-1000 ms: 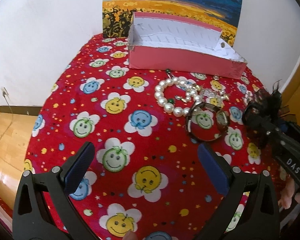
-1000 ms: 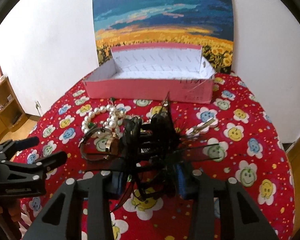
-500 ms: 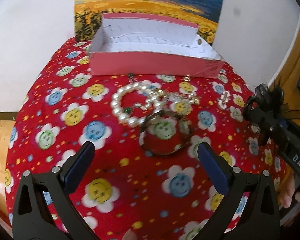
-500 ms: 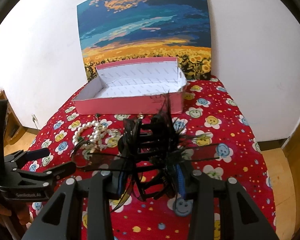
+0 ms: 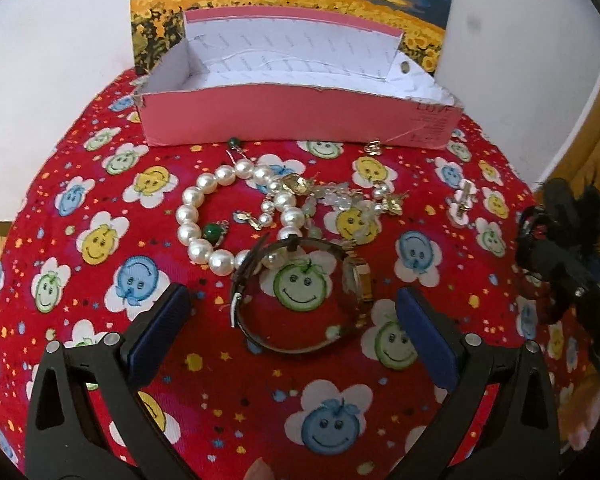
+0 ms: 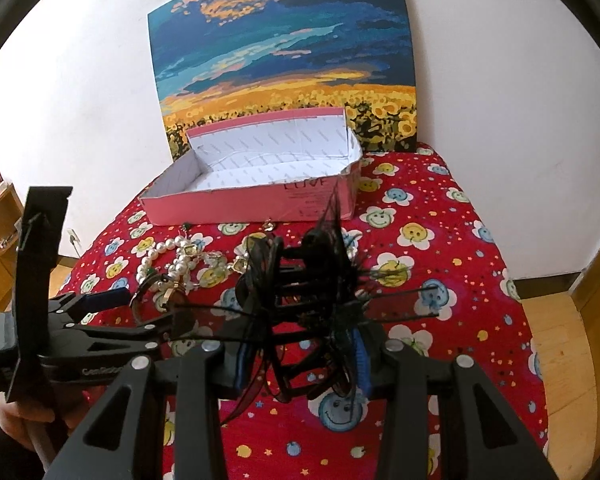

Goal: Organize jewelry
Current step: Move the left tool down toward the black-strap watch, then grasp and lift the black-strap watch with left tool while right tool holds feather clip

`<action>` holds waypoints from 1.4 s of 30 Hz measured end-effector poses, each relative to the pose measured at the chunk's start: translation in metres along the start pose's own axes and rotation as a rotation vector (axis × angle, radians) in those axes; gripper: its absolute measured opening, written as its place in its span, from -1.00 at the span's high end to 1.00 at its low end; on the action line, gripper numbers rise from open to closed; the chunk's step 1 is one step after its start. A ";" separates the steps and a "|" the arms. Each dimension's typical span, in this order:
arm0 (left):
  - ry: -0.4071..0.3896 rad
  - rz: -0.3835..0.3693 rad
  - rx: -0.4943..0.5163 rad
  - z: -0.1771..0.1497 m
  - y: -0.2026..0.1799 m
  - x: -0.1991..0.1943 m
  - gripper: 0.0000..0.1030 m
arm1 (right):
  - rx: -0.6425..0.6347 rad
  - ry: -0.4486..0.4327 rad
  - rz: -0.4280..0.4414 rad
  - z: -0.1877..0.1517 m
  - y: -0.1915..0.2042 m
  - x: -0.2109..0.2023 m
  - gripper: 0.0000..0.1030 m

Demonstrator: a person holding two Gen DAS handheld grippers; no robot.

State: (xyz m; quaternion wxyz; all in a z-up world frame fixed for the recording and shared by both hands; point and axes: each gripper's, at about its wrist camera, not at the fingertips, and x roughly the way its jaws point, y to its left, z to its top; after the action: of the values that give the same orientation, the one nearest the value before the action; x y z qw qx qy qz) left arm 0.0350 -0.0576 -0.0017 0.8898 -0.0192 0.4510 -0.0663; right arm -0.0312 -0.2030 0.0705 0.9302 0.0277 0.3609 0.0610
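Jewelry sorting: your right gripper (image 6: pixel 300 364) clamps a black feathered hair clip (image 6: pixel 312 280) above the cloth; your left gripper (image 5: pixel 292 328), jaws wide, hovers over the wristwatch (image 5: pixel 300 296) before the pink box (image 5: pixel 300 116).

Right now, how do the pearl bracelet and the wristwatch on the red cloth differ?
The pearl bracelet is a ring of round white beads; the wristwatch is a thin dark band with a gold case. The bracelet lies nearer the pink box; the watch lies nearer the open left gripper, roughly between its fingers. Both lie on the cloth as loops, outside the box, and they overlap at one edge.
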 end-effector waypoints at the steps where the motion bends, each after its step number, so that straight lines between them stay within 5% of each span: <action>1: 0.001 0.013 -0.001 0.000 0.001 0.001 -1.00 | 0.003 0.000 0.004 0.000 -0.001 0.001 0.17; 15: 0.035 0.079 -0.012 -0.004 0.003 0.005 -0.99 | 0.014 -0.004 0.014 -0.002 -0.004 0.003 0.17; 22: -0.004 0.006 -0.025 -0.011 0.000 -0.007 -0.96 | 0.013 -0.009 0.022 -0.003 -0.003 0.002 0.17; 29: -0.037 0.021 0.005 -0.009 -0.009 -0.009 -0.26 | 0.016 -0.012 0.028 -0.002 -0.005 0.000 0.17; 42: -0.049 -0.019 0.051 -0.014 -0.007 -0.022 0.10 | 0.017 -0.013 0.031 -0.002 -0.005 -0.001 0.17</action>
State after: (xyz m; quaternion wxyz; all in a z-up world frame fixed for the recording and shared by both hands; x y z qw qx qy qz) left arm 0.0104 -0.0611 0.0087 0.9001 -0.0023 0.4272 -0.0856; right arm -0.0325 -0.2082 0.0692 0.9312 0.0415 0.3548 0.0720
